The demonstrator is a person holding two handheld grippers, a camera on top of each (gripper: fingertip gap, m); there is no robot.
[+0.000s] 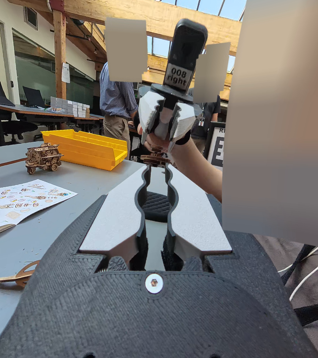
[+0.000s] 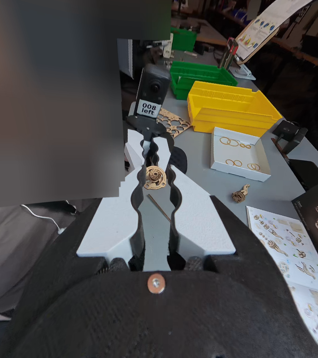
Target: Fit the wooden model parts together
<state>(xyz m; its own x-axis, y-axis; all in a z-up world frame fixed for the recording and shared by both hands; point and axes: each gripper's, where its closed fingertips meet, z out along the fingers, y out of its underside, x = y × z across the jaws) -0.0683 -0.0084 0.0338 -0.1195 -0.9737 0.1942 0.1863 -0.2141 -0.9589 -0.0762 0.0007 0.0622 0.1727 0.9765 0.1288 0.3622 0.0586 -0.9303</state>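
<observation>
1. The wooden disc assembly (image 2: 155, 177) sits raised off the worktop (image 2: 198, 170), between the tips of your two tools, which face each other.
2. Your left tool (image 1: 157, 166) appears to pinch the assembly's lower edge with its jaws nearly closed; your right tool (image 2: 155, 177) frames the disc, jaws narrowed around it, but I cannot tell whether they press on it.
3. Keep both tools lined up on the disc's square centre hole, and push straight along that axis, I judge; a tilt could jam the layers.
4. A thin wooden stick (image 2: 159, 208) lies on the worktop just below the disc.
5. Right of the disc, the white tray (image 2: 239, 170) holds several pairs of rubber bands (image 2: 233, 162).
6. Beyond the tray, the yellow bin (image 2: 231, 114) and the green bin (image 2: 198, 77) behind it show nothing inside from here.
</observation>
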